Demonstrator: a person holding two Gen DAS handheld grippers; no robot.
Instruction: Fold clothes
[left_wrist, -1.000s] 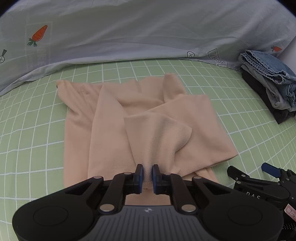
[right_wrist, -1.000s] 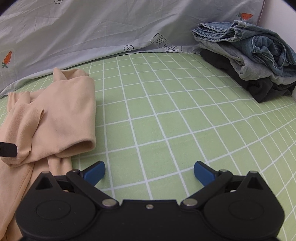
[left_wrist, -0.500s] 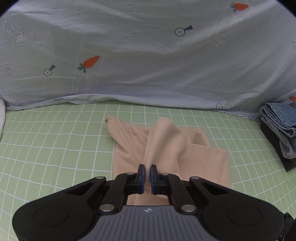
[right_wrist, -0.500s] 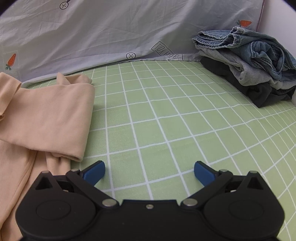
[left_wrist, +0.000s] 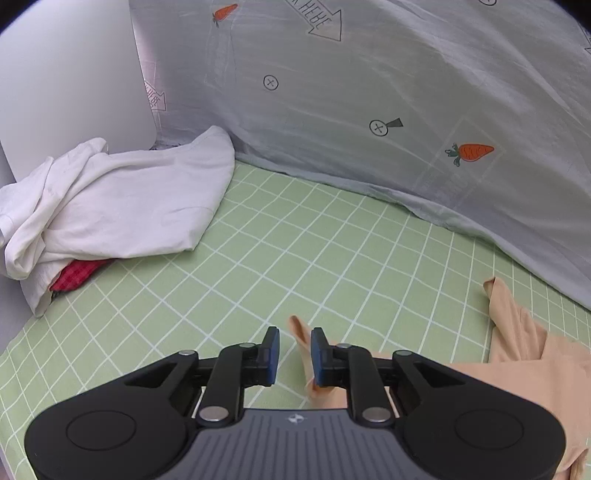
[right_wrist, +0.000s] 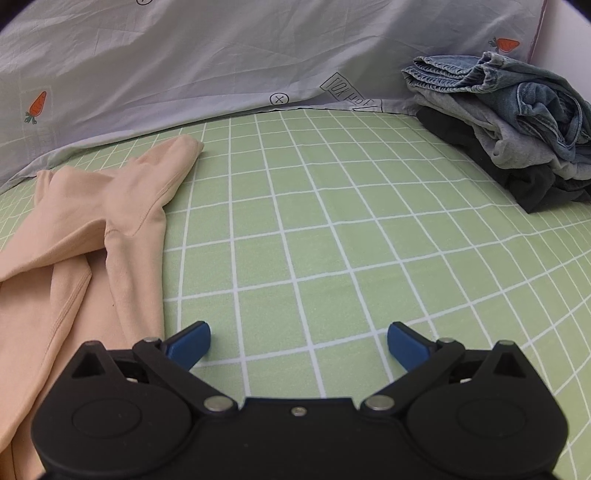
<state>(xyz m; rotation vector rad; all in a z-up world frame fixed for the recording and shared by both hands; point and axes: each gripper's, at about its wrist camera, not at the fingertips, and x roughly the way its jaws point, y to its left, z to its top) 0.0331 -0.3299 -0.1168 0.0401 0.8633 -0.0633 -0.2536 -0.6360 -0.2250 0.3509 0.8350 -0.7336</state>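
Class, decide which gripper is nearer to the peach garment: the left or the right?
Left. The left gripper has a fold of the peach garment between its parted fingers; the right gripper sits open over bare sheet beside it.

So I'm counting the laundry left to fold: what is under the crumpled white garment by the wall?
A red checked cloth pokes out beneath the white garment. Only its edge shows; the rest, and anything else below, is covered.
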